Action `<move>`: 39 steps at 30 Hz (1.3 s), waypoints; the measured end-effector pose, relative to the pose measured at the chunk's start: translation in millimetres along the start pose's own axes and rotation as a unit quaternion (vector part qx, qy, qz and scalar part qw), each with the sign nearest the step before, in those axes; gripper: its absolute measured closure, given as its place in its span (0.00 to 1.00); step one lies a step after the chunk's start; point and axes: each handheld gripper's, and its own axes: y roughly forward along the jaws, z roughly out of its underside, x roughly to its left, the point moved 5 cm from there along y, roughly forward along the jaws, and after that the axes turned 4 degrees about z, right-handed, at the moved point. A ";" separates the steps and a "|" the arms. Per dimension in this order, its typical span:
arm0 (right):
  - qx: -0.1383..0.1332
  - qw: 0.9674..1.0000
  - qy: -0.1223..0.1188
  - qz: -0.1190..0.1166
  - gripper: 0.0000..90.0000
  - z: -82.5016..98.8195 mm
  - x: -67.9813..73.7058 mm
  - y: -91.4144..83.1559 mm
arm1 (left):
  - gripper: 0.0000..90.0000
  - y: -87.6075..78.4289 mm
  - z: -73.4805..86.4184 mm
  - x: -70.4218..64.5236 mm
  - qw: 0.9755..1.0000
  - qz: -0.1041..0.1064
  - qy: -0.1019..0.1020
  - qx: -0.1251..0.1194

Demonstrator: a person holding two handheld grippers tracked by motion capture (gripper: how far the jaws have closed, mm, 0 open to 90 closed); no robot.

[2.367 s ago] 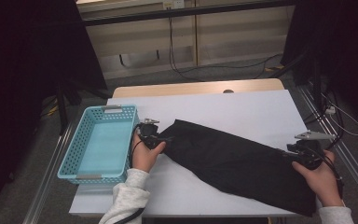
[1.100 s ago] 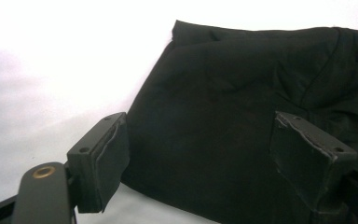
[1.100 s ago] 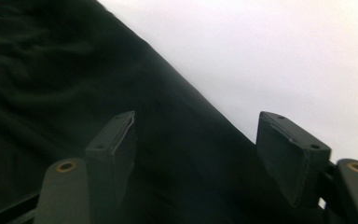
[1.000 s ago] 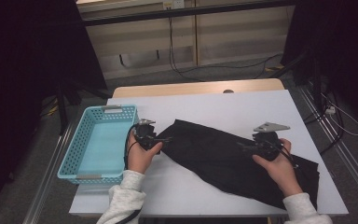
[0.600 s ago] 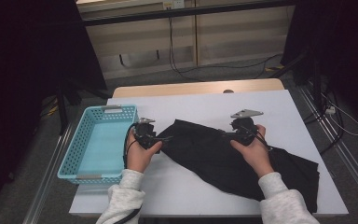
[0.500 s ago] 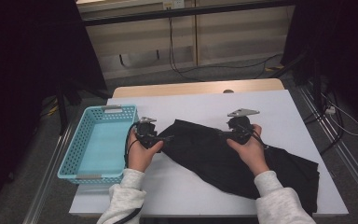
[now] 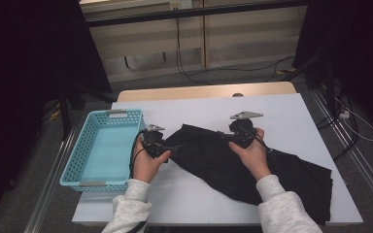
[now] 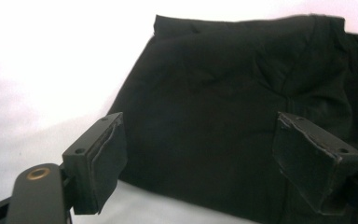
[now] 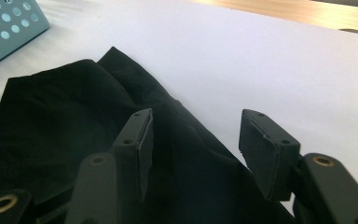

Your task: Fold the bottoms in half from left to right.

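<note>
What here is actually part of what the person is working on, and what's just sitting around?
In use:
- black cloth, spread on the white table
- left gripper, jaws open at the cloth's near-basket end
- right gripper, jaws open over the cloth's far edge

Probably just nearby:
- empty blue basket, left of the cloth
- cables on the floor behind the table
</note>
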 end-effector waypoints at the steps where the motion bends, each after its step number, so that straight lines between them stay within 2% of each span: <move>1: 0.001 1.000 -0.001 -0.002 0.50 -1.1 1.6 1.9 | 0.20 -2.2 0.7 -1.1 1.000 -0.004 0.003 0.004; 4: 0.001 1.000 -0.007 -0.008 0.51 -5.0 9.1 8.1 | 0.20 -3.4 0.6 -3.1 1.000 -0.002 0.010 0.003; 8: 0.004 1.000 -0.020 -0.010 0.54 -10.3 17.5 20.4 | 0.20 -0.8 5.0 -2.3 1.000 0.001 0.008 0.006; 10: 0.007 1.000 -0.026 -0.002 0.55 -12.5 19.1 28.5 | 0.20 0.0 7.6 -2.3 1.000 -0.002 0.007 0.007; 13: 0.007 1.000 -0.011 -0.012 0.66 -14.0 20.0 40.0 | 0.21 -0.7 9.2 -3.0 1.000 0.005 0.011 0.007; 15: 0.017 0.999 -0.007 -0.029 0.75 -10.9 24.4 46.2 | 0.21 -2.1 9.0 -2.8 1.000 0.005 0.010 0.001; 16: 0.031 0.999 -0.020 -0.030 0.76 -6.0 28.3 50.2 | 0.21 -2.9 8.6 -2.7 1.000 0.004 0.007 -0.002; 19: 0.062 0.996 -0.052 -0.042 0.89 4.9 35.7 54.1 | 0.21 -4.9 7.8 -1.9 1.000 0.006 0.008 -0.005; 21: 0.058 0.994 -0.074 -0.052 1.00 8.7 40.1 52.1 | 0.22 -4.8 7.5 -1.9 1.000 0.004 0.006 -0.007; 22: 0.061 0.993 -0.087 -0.057 1.00 11.8 42.5 50.9 | 0.22 -5.0 7.3 -2.0 1.000 0.008 0.003 -0.008; 24: 0.065 0.991 -0.094 -0.071 1.00 16.7 46.3 49.7 | 0.22 -5.4 6.9 -1.8 1.000 0.007 0.004 -0.009; 27: 0.061 0.990 -0.098 -0.079 0.99 18.8 48.3 48.1 | 0.22 -5.3 7.0 -0.8 1.000 0.007 0.002 -0.011; 29: 0.054 0.991 -0.104 -0.070 0.89 15.4 48.2 48.8 | 0.22 -5.3 7.5 -0.2 1.000 0.009 -0.005 -0.012; 32: 0.038 0.993 -0.091 -0.057 0.78 4.5 44.5 51.7 | 0.22 -5.2 8.3 -0.5 1.000 0.011 -0.007 -0.011; 33: 0.034 0.995 -0.085 -0.047 0.71 0.4 42.2 53.7 | 0.22 -4.7 8.6 -0.5 1.000 0.009 -0.005 -0.012; 34: 0.031 0.995 -0.082 -0.039 0.69 -3.0 39.7 56.0 | 0.22 -4.7 8.6 -0.3 1.000 0.010 -0.005 -0.012; 37: 0.031 0.996 -0.078 -0.038 0.64 -8.2 36.9 64.0 | 0.22 -5.6 9.8 2.5 1.000 0.007 -0.002 -0.009; 39: 0.040 0.995 -0.081 -0.046 0.64 -7.0 39.8 68.8 | 0.22 -5.5 10.0 3.1 1.000 0.009 -0.007 -0.013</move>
